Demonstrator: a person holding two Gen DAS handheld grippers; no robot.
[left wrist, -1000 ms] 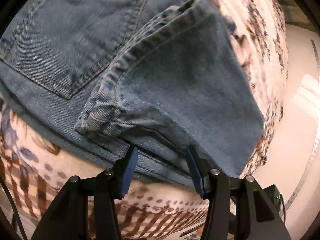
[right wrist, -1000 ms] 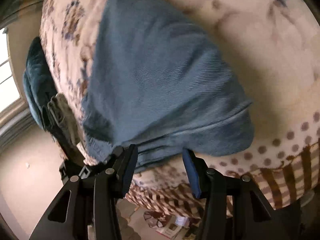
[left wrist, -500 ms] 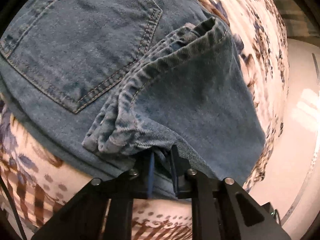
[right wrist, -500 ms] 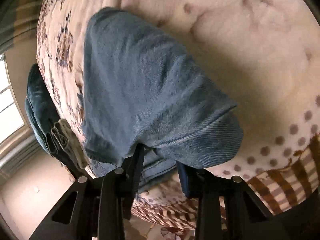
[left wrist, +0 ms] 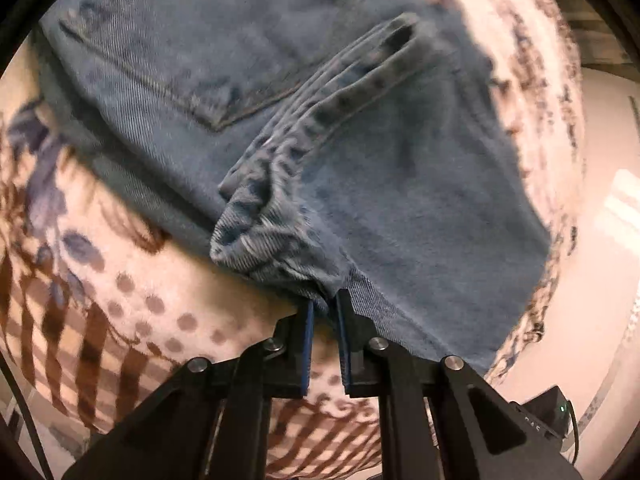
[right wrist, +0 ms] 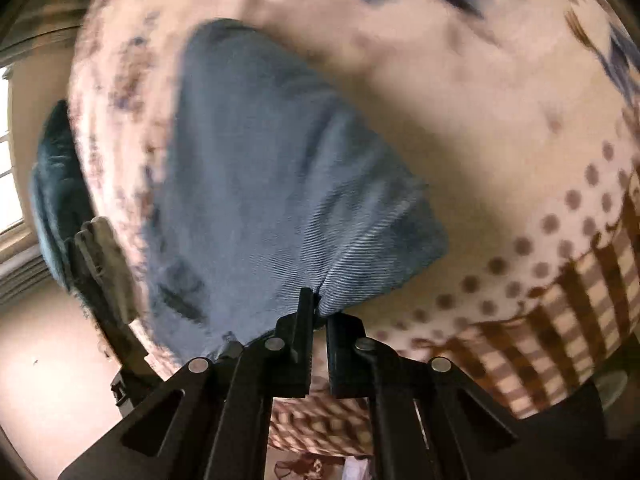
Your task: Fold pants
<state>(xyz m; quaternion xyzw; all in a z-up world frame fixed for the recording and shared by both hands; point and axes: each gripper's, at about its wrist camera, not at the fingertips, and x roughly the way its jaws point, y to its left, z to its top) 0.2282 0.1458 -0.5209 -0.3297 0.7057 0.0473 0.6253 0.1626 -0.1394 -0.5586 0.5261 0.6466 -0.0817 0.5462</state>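
Note:
Blue denim pants (left wrist: 360, 168) lie folded on a patterned blanket (left wrist: 120, 300). A back pocket (left wrist: 180, 60) faces up, with the leg hems (left wrist: 312, 128) laid over it. My left gripper (left wrist: 325, 308) is shut on the bunched near edge of the pants. In the right wrist view the folded pants (right wrist: 260, 184) rise off the blanket (right wrist: 520, 140) at the near edge. My right gripper (right wrist: 319, 312) is shut on that lifted edge of the pants.
The blanket covers a bed with a checked border (right wrist: 580, 300) toward me. A dark teal cloth (right wrist: 56, 184) and a grey object (right wrist: 104, 264) lie past the bed's left edge. Pale floor (left wrist: 592, 280) shows to the right in the left wrist view.
Both grippers were open a second ago and have closed on the near edge of the pants. The gripped fabric now bunches and lifts off the blanket.

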